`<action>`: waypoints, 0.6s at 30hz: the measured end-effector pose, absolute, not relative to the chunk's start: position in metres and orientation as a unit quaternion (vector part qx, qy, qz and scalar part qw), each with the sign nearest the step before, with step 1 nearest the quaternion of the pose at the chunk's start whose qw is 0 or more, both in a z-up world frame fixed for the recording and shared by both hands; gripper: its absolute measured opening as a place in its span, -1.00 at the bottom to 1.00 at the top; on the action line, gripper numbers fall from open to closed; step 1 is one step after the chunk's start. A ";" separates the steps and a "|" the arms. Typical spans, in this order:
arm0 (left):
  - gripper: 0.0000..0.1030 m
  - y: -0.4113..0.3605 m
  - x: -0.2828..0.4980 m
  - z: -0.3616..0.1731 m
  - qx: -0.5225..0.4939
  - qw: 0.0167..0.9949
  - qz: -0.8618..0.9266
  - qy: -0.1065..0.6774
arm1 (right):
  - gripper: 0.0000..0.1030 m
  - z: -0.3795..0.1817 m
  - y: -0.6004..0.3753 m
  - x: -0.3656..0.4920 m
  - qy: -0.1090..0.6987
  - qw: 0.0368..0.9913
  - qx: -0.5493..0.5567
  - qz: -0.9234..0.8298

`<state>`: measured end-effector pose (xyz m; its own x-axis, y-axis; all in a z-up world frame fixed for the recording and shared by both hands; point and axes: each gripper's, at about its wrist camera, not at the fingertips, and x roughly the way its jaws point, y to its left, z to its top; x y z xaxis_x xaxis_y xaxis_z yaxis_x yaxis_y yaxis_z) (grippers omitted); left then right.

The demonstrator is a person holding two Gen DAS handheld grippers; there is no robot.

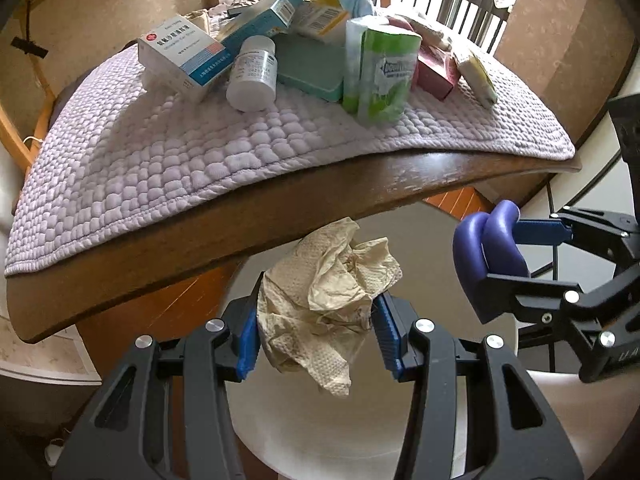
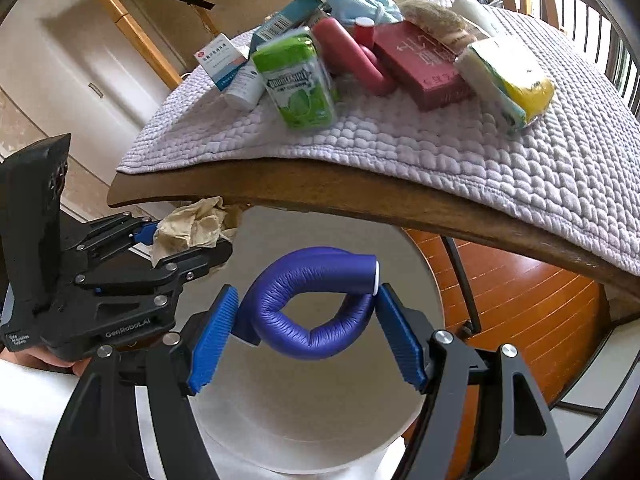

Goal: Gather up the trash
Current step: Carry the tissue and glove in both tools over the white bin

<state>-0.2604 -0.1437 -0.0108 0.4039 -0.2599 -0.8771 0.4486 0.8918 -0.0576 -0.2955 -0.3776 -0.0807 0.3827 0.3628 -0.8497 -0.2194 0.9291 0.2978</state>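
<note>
My left gripper (image 1: 316, 332) is shut on a crumpled beige paper towel (image 1: 324, 292), held in the air just off the table's front edge above a white round bin (image 1: 320, 432). My right gripper (image 2: 306, 328) is shut on a bent purple foam tube (image 2: 316, 304), also over the white bin (image 2: 304, 432). In the left wrist view the right gripper (image 1: 500, 256) with the purple tube (image 1: 488, 248) shows at the right. The right wrist view has the left gripper (image 2: 188, 236) and the paper towel (image 2: 192, 226) at the left.
A wooden table (image 1: 280, 208) carries a lilac quilted mat (image 1: 180, 152) with a heap of boxes, a white pill bottle (image 1: 252, 76), a green gum pack (image 2: 296, 84), a maroon box (image 2: 424, 64) and a yellow sponge (image 2: 508, 80). Orange wood floor (image 2: 520, 304) lies below.
</note>
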 end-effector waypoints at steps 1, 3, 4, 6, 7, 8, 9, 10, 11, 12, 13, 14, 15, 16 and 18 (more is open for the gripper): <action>-0.04 -0.143 -0.261 -0.012 0.095 0.832 -0.213 0.504 | 0.36 -0.081 -0.377 -0.295 0.527 0.828 0.069 0.176; -0.04 -0.143 -0.262 -0.015 0.097 0.831 -0.211 0.506 | 0.36 -0.082 -0.376 -0.294 0.529 0.828 0.065 0.175; -0.04 -0.143 -0.262 -0.017 0.098 0.831 -0.209 0.507 | 0.36 -0.083 -0.376 -0.293 0.529 0.828 0.062 0.175; -0.04 -0.145 -0.261 -0.018 0.100 0.831 -0.206 0.508 | 0.36 -0.085 -0.375 -0.292 0.532 0.826 0.061 0.174; -0.04 -0.145 -0.261 -0.019 0.101 0.831 -0.205 0.507 | 0.36 -0.088 -0.371 -0.292 0.532 0.826 0.061 0.174; -0.04 -0.145 -0.261 -0.020 0.102 0.831 -0.205 0.506 | 0.36 -0.089 -0.370 -0.292 0.532 0.826 0.061 0.176; -0.04 -0.146 -0.261 -0.021 0.106 0.832 -0.202 0.506 | 0.36 -0.091 -0.369 -0.292 0.532 0.826 0.058 0.175; -0.04 -0.147 -0.261 -0.024 0.108 0.832 -0.201 0.506 | 0.36 -0.093 -0.365 -0.293 0.533 0.826 0.056 0.174; -0.04 -0.147 -0.262 -0.026 0.109 0.832 -0.200 0.506 | 0.36 -0.095 -0.362 -0.292 0.534 0.826 0.056 0.172; -0.04 -0.148 -0.262 -0.027 0.109 0.831 -0.200 0.507 | 0.36 -0.096 -0.360 -0.292 0.534 0.826 0.058 0.172; -0.04 -0.149 -0.263 -0.029 0.109 0.832 -0.200 0.507 | 0.36 -0.097 -0.359 -0.292 0.534 0.826 0.060 0.172; -0.04 -0.150 -0.264 -0.030 0.109 0.832 -0.200 0.507 | 0.36 -0.098 -0.359 -0.292 0.534 0.826 0.061 0.171; -0.04 -0.151 -0.264 -0.032 0.110 0.832 -0.200 0.506 | 0.36 -0.098 -0.358 -0.292 0.534 0.826 0.061 0.171; -0.04 -0.152 -0.265 -0.033 0.110 0.832 -0.199 0.505 | 0.36 -0.099 -0.358 -0.293 0.534 0.826 0.060 0.170; -0.04 -0.153 -0.265 -0.034 0.109 0.833 -0.199 0.504 | 0.36 -0.100 -0.356 -0.293 0.534 0.826 0.060 0.169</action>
